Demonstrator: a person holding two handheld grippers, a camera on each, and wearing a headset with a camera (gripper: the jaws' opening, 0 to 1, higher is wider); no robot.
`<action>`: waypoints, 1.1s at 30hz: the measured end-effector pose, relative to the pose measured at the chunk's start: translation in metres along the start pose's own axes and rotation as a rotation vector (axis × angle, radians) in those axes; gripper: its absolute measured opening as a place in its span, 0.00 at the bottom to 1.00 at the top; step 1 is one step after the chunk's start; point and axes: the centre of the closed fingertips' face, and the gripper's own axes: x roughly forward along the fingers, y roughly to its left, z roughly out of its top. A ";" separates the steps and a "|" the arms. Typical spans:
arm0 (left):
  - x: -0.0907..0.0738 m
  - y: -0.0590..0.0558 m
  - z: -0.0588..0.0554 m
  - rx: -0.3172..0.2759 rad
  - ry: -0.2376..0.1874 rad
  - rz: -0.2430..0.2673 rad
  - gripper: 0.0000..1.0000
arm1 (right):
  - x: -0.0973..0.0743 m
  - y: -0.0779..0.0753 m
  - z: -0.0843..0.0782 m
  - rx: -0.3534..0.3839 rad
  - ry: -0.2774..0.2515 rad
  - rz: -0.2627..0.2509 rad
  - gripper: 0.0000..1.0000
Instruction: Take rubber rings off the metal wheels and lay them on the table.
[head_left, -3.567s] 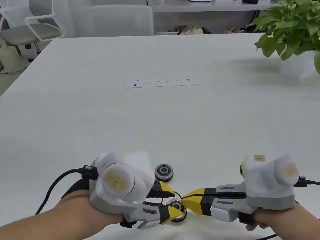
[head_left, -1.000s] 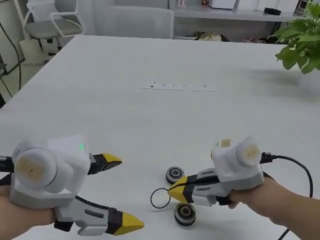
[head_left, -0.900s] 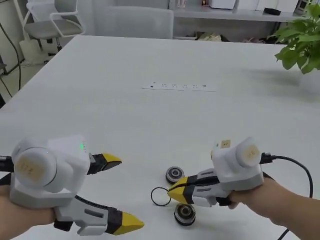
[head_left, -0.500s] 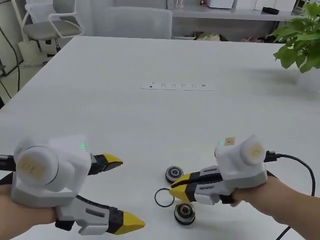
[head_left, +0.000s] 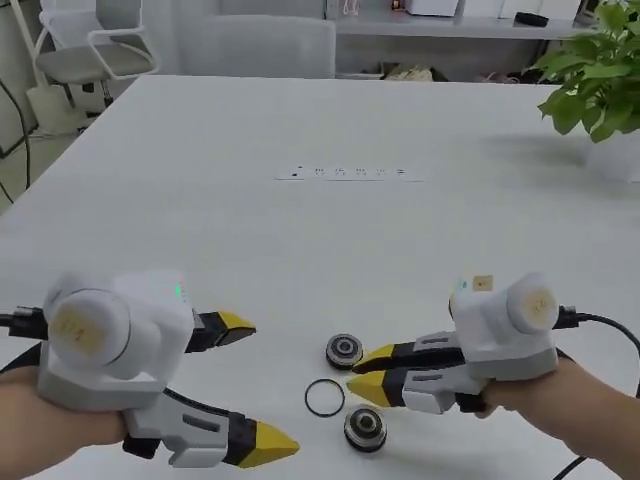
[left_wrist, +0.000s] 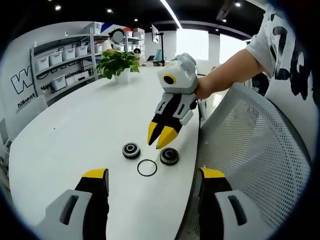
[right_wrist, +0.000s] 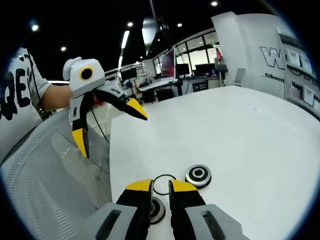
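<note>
1. Ring (head_left: 324, 397) – thin black loop, flat on the table (head_left: 300, 250), loose, near the front edge.
2. Two wheels flank it: far wheel (head_left: 344, 350) up and to its right, near wheel (head_left: 365, 428) down and to its right. Both lie flat, close to the ring, and neither touches it.
3. Can't tell whether either wheel carries a ring of its own.
4. Right gripper (head_left: 364, 374) – jaws narrow, a slim gap, nothing in them. Its tips sit between the two wheels, just right of the ring, pointing left.
5. In the right gripper view the ring lies just past the jaw tips; the near wheel is partly hidden behind the jaws.
6. Left gripper (head_left: 262, 385) – jaws wide, holding nothing, off to the left and well apart from ring and wheels. In the left gripper view the ring sits centred between its tips, further out.
7. Farther back on the table: power strip (head_left: 340, 173) mid-table, plant (head_left: 590, 60) at the far right.
</note>
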 end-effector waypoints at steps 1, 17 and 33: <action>0.002 0.000 0.001 0.005 0.002 -0.005 0.70 | -0.001 0.000 0.000 0.001 -0.003 -0.003 0.11; 0.019 -0.006 0.005 -0.021 0.004 -0.056 0.64 | -0.021 0.003 -0.018 0.041 -0.026 -0.024 0.16; 0.037 -0.015 0.002 -0.023 0.029 -0.098 0.58 | -0.023 0.012 -0.039 0.018 0.009 -0.021 0.18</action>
